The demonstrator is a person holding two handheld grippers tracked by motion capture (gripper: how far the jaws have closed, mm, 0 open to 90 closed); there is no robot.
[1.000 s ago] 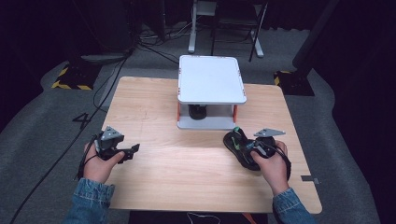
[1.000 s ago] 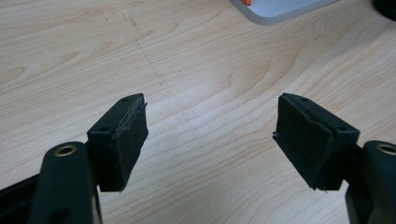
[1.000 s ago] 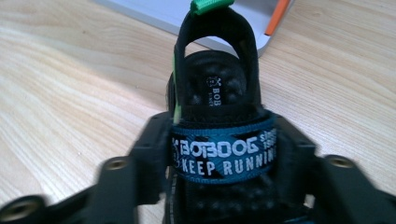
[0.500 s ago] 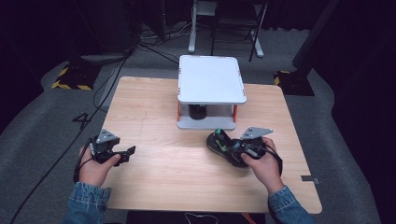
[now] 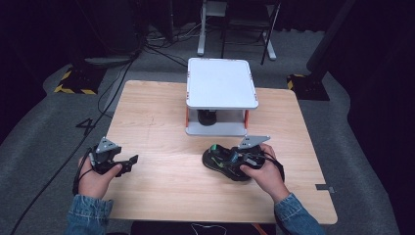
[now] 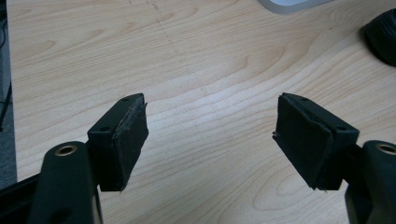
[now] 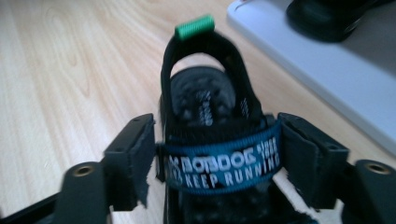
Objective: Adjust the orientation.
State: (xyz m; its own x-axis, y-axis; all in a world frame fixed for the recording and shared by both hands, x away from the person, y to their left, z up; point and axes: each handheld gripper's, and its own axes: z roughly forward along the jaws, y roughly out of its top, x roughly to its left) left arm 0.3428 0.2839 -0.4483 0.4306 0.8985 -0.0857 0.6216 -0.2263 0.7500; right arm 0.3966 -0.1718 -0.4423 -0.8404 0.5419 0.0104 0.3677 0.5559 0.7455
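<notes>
A black sandal (image 5: 221,165) with a blue printed strap (image 7: 224,163) and a green heel tab (image 7: 195,26) lies on the wooden table (image 5: 161,122), in front of the white stand. My right gripper (image 5: 230,159) reaches over it. Its jaws have just been opening and stand on either side of the blue strap (image 7: 217,156), at its ends, without squeezing it. My left gripper (image 5: 131,161) hovers low over bare wood at the table's left, open with nothing between its pads (image 6: 210,135).
A white two-tier stand (image 5: 222,83) on orange posts sits at the table's far middle, with a dark object (image 5: 208,116) on its lower plate (image 7: 327,70). Cables and chair legs lie on the floor beyond the table.
My right hand has slid left along the table, and the sandal has come with it, away from the stand's right corner. The left hand has drifted slightly toward the near edge.
</notes>
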